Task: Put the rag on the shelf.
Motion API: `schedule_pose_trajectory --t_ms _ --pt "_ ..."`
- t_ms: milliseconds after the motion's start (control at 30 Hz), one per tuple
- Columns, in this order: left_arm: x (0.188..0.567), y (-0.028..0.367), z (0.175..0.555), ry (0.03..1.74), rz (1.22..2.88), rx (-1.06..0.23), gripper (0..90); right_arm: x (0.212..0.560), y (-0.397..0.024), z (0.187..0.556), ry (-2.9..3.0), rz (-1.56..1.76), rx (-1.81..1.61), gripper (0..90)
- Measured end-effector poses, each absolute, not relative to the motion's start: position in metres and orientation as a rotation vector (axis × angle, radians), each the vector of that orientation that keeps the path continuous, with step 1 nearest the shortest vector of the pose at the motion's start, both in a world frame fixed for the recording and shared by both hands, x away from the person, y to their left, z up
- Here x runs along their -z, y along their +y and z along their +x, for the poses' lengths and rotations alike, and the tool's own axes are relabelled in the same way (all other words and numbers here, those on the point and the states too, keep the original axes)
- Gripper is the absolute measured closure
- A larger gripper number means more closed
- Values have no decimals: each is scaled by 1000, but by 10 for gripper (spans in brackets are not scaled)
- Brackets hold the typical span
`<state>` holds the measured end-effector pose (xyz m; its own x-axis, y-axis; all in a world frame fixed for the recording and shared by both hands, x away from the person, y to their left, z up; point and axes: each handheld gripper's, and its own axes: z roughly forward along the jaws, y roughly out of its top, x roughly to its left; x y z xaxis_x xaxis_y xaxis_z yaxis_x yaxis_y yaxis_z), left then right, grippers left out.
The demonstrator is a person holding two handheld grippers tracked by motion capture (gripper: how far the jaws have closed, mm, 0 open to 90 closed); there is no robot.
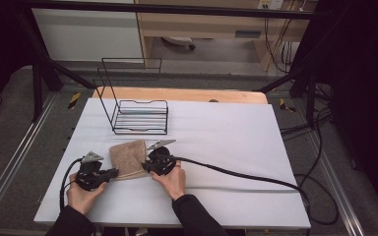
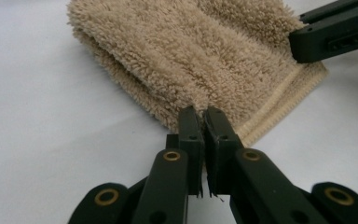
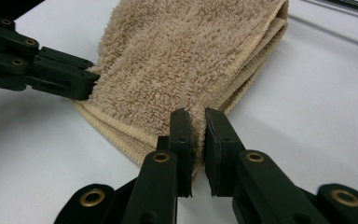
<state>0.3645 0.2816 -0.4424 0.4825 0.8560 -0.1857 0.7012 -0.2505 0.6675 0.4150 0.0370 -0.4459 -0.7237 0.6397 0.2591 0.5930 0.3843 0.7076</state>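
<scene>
On the near half of the white tabletop (image 1: 216, 147), just in front of you, the folded beige towel (image 1: 129, 158) lies flat, and you have a claw on each of its near corners. Your left claw (image 1: 114, 173) comes in from the left and meets the towel's near left edge; in the left gripper view the left claw (image 2: 204, 122) has its jaws clenched, pinching a small fold of the pile of the towel (image 2: 191, 56) right at the hemmed border, with barely a sliver of cloth between the pads. Your right claw (image 1: 145, 166) sits at the towel's near right side, touching it; in the right gripper view the right claw (image 3: 198, 126) is grasping the edge of the towel (image 3: 182, 56), a thin tuck of terry running down between the two jaws beside the stitched hem. Each gripper view also catches the other claw farther off, its tip pressed against the opposite side of the cloth. The towel itself rests on the tabletop, thick folded edge pointing away from you. Beyond it, well apart, the black wire rack (image 1: 140, 117) stands upright toward the far left of the tabletop.
</scene>
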Motion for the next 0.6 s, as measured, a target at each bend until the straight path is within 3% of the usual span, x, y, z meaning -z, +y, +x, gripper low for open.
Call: schedule_pose_trajectory --t_ms 200,600 --pt "436 287 353 1236 2044 -235 861 442 37 391 2552 1181 -1282 824" --pt "433 289 336 1201 2135 -289 853 451 41 354 2490 1237 -1330 805"
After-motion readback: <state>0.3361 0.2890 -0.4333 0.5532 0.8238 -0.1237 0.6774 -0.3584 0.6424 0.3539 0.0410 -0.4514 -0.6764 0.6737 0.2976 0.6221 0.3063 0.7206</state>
